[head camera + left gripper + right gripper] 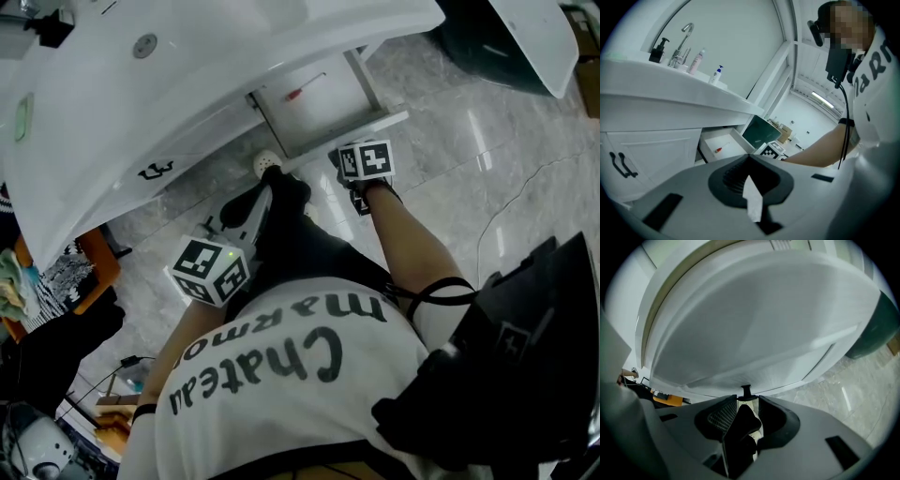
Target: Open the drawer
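The drawer (349, 138) is standing pulled well out from under the white vanity (141, 112), with a red-handled screwdriver (306, 90) lying inside. The right gripper (746, 401) is sitting at the drawer's front panel, jaws slightly apart, the small black handle (746, 390) at their tips and apparently not pinched. The left gripper (750, 180) is hanging aside, jaws together on nothing. The opening is looking finished; the next move is probably calling for the right gripper to back straight off the handle.
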{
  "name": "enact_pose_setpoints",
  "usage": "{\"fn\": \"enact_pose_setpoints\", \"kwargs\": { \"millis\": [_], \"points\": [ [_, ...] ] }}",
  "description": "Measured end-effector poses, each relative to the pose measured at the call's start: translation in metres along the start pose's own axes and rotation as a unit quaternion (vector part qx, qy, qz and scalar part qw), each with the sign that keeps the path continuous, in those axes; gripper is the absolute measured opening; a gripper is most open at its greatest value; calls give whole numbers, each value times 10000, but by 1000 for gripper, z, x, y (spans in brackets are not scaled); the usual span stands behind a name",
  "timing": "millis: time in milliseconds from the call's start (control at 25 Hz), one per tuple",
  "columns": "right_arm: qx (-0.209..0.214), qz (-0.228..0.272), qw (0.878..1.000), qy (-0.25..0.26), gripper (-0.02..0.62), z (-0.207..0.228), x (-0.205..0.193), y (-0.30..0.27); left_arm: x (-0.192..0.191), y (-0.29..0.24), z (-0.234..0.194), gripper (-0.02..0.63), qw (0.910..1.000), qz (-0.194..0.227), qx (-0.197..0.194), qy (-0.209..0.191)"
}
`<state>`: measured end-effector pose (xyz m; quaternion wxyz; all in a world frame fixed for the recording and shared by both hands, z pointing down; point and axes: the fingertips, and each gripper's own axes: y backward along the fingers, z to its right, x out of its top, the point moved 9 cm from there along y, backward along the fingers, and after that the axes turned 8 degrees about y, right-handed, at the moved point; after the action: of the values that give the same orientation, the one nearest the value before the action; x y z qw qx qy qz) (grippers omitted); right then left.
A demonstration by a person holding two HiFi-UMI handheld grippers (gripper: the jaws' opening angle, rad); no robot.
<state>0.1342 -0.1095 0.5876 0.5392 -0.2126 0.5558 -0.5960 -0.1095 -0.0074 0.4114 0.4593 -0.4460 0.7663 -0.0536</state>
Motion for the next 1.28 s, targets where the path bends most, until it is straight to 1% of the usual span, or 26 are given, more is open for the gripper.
{"fn": "enact_pose_setpoints", "kwargs": {
  "millis": [120, 200, 440, 600, 720, 760, 840, 1080, 1280],
  "points": [
    [-53, -135, 9998, 101, 150, 0, 4, -2, 7, 3, -1, 8, 9999, 45, 82, -53],
    [-85, -197, 9998, 52, 157, 0, 4, -1, 12, 6, 0, 8, 9999, 75, 119, -87],
    [-210, -69, 9995, -204, 169, 2, 5, 12, 26, 12, 6, 8, 9994, 155, 170, -245],
    [-286, 204, 9993, -113, 163, 4, 11, 34, 34, 17, 11, 8, 9989, 242, 195, -337],
    [-292, 320, 9990, -61, 123, 3, 13, 51, 40, 22, 17, 8, 9984, 340, 208, -401],
    [-311, 365, 9988, -54, 87, 2, 13, 58, 42, 23, 20, 8, 9982, 369, 205, -423],
    [-334, 479, 9983, -66, 50, 1, 13, 71, 45, 27, 27, 8, 9979, 414, 182, -470],
    [-268, 820, 9962, -116, 31, -5, 9, 101, 42, 38, 46, 8, 9966, 510, 115, -642],
    [-117, 1410, 9899, -105, 29, -13, 20, 130, 45, 49, 55, 8, 9958, 605, 152, -663]
  ]
}}
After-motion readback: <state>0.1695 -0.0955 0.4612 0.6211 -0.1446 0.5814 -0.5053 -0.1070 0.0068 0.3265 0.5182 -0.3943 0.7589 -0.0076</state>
